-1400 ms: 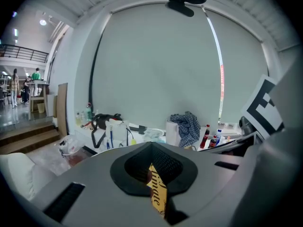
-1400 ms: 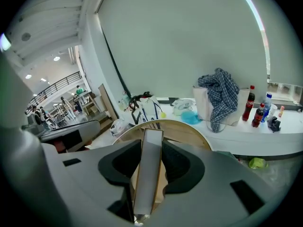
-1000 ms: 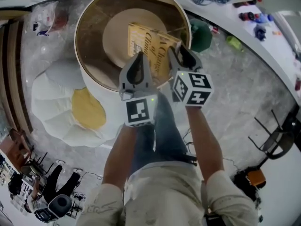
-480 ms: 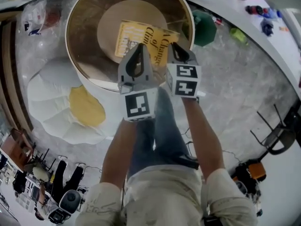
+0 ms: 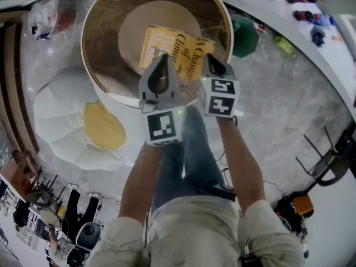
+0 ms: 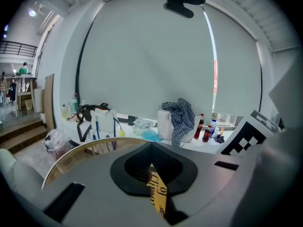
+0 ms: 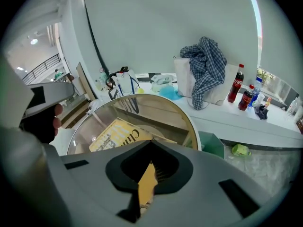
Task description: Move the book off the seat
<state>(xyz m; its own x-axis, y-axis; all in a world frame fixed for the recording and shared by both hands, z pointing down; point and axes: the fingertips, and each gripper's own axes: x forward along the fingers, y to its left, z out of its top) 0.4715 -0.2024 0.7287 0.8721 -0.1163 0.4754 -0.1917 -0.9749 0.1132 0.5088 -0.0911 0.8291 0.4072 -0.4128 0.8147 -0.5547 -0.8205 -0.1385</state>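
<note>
Grip: left tongs (image 5: 162, 60) pinch near edge of book (image 5: 167, 40) | right tongs (image 5: 209, 60) just closed on same edge | next: lift both level together, clearing seat (image 5: 103, 49) rim.

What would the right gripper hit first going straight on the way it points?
The yellow book, on whose edge the tongs of the right gripper have just closed; beyond it probably the seat's cushion, though depth is unclear.

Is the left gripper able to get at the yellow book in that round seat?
Likely yes: the left gripper is past the seat's rim, and its jaws look shut on the book's near edge.
</note>
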